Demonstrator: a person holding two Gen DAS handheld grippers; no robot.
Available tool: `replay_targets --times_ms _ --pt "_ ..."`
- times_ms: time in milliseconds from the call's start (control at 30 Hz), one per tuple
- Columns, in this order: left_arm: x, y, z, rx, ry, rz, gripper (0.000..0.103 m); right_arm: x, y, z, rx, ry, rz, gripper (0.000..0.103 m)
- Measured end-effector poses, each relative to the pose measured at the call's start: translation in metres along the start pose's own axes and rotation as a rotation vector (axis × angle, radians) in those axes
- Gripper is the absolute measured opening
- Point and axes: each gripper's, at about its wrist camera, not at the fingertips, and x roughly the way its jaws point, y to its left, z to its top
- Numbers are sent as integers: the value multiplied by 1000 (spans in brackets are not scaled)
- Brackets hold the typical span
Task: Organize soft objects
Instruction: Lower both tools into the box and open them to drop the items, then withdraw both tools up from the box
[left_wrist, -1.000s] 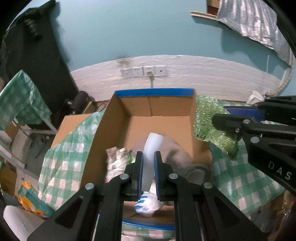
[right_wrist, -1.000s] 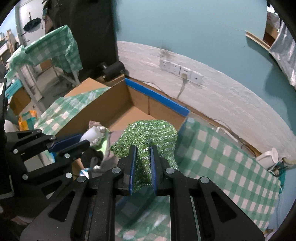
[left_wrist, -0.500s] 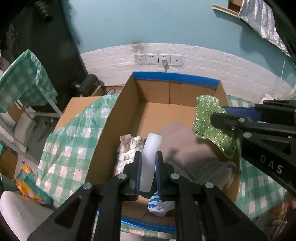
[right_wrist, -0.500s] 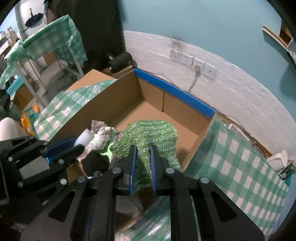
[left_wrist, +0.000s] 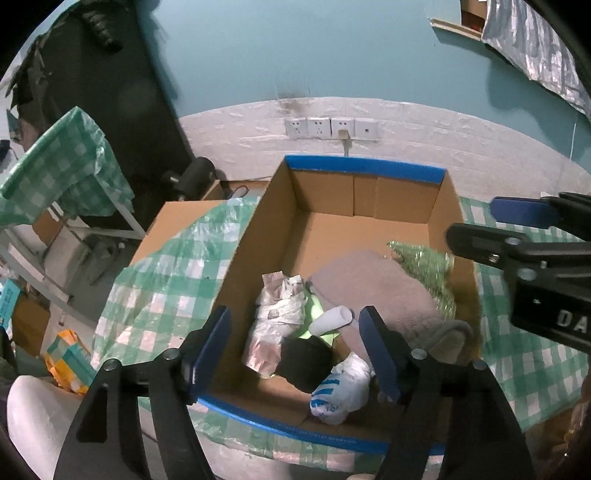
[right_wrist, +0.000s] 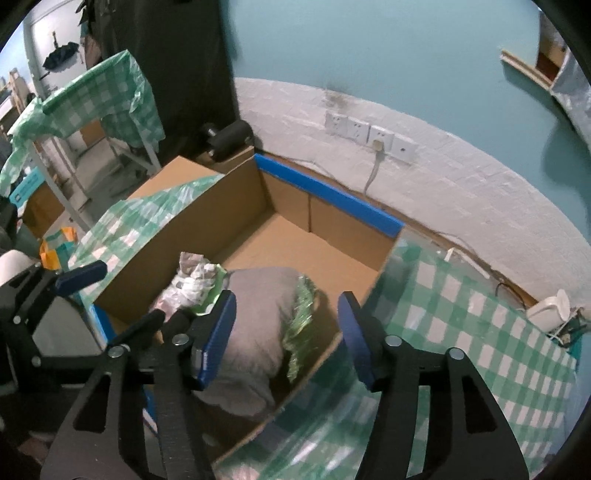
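An open cardboard box (left_wrist: 365, 171) with blue-taped rims stands on a green checked tablecloth (left_wrist: 162, 273). Inside lie a grey cloth (left_wrist: 376, 291), a glittery green cloth (left_wrist: 428, 269) by the right wall, a white foam roll (left_wrist: 330, 320), crumpled paper (left_wrist: 280, 306), a black item (left_wrist: 304, 360) and a white-blue bag (left_wrist: 341, 391). My left gripper (left_wrist: 295, 339) is open and empty above the box's near end. My right gripper (right_wrist: 286, 328) is open and empty above the grey cloth (right_wrist: 258, 317) and green cloth (right_wrist: 301, 310); its dark body also shows in the left wrist view (left_wrist: 546, 262).
A white brick wall with sockets (left_wrist: 330, 127) runs behind the box. A second table with a checked cover (left_wrist: 62, 166) stands at the left. A white object (right_wrist: 550, 314) sits at the tablecloth's far right. An orange pack (left_wrist: 68, 360) lies low at the left.
Both grippers have opened. The white foam roll has dropped from my left gripper into the box. The glittery green cloth has dropped from my right gripper beside the grey cloth.
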Motion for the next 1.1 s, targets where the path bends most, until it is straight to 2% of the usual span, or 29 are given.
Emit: replay_targets --times_ms 100,267,333,600,667,700,800,1100 --pt "-12 -1 0 5 -25 -4 81 -16 -5 -4 8 -14 -12 60" --pt "-35 -5 0 24 -62 -20 83 -44 -17 -7 47 -45 -39 61" --pt "-43 -6 0 27 -78 -26 89 -57 -22 -8 64 -71 -51 62" --pt "-72 -13 -2 47 -143 -32 93 -95 -34 -22 118 -105 -97 63" --pt "-77 -17 -3 53 -155 -38 97 -102 -35 -27 120 -111 -109 63" --pt "-80 -20 -3 56 -161 -40 102 -106 -36 -29 118 -114 -122 63" --pt "-87 -28 -5 71 -171 -48 102 -113 -41 -37 128 -116 -144 64" --pt "-98 -45 -4 84 -189 -92 102 -120 -60 -65 190 -112 -138 64"
